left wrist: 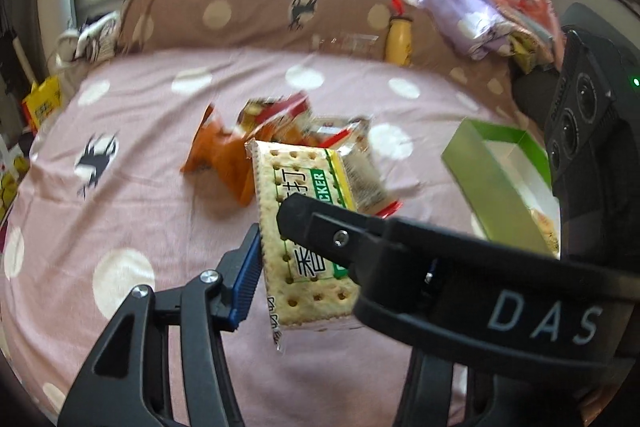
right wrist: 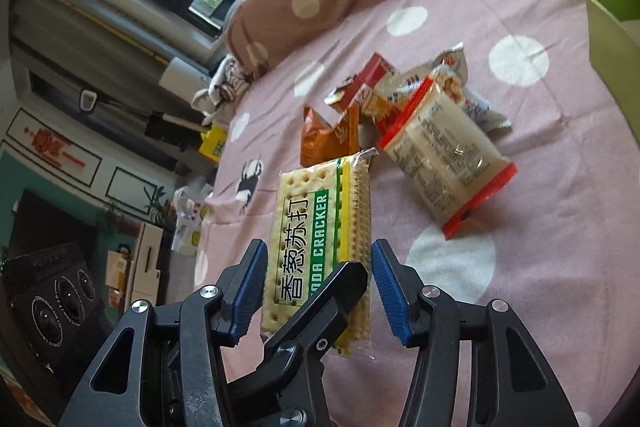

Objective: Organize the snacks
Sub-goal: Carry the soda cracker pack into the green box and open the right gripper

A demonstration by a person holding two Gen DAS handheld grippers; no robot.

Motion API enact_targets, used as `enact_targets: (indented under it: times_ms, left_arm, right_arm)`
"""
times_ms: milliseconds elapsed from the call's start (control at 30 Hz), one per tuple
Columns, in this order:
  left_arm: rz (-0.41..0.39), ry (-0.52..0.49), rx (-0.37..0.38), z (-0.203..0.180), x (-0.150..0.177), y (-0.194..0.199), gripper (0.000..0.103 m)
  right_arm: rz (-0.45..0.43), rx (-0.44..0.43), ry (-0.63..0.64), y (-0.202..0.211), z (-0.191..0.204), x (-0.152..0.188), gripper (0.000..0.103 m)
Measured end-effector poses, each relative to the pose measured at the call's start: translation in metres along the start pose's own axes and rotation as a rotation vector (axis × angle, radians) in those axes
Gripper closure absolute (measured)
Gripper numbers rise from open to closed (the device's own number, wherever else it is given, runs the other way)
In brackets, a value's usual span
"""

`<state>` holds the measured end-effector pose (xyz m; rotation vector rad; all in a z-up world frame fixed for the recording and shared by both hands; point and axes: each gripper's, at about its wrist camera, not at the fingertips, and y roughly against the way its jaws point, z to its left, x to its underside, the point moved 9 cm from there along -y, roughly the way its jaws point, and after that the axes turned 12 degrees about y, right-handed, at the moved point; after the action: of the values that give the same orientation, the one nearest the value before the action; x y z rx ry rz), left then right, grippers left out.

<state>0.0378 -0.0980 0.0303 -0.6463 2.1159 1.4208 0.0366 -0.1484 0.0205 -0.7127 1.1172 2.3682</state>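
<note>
Soda-cracker pack [right wrist: 316, 211] hangs in the air above the bed [left wrist: 120, 187], caught between both tools. The right claw [right wrist: 316, 283] looks clenched on it, a blue pad against each long edge. The left claw [left wrist: 320, 279] has one pad touching the pack's edge, but its other finger is hidden in its own view and lies across the pack's face in the right view, so I cannot tell whether it grips. The main risk sits here: with two claws crowded on one slippery wrapper, a pull in different directions could twist the pack free or crack the biscuits. Letting go on one side too early could also let it pivot and drop. Just beyond, the snack pile [left wrist: 280, 131] lies loose on the soft bedding, and a falling pack would probably scatter it or slide under the red-edged white packet [right wrist: 444, 155]. Farther right, the open green box [left wrist: 492, 187] stands on soft bedding, so a bump from either tool might tip it. At the pillow edge, the yellow bottle [left wrist: 398, 41] seems safely out of the way.
</note>
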Motion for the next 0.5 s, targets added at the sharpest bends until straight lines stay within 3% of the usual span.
enact_targets:
  times_ms: [200,500]
  left_arm:
    - [-0.104,-0.111,0.078,-0.054,-0.018,0.016,0.052]
    - [-0.163,-0.31,0.183,-0.136,-0.019,0.021,0.056]
  right_arm:
    - [-0.153,0.029,0.016,0.056,-0.015,-0.025,0.046]
    - [-0.318,0.107,-0.042,0.124,-0.057,-0.039,0.046]
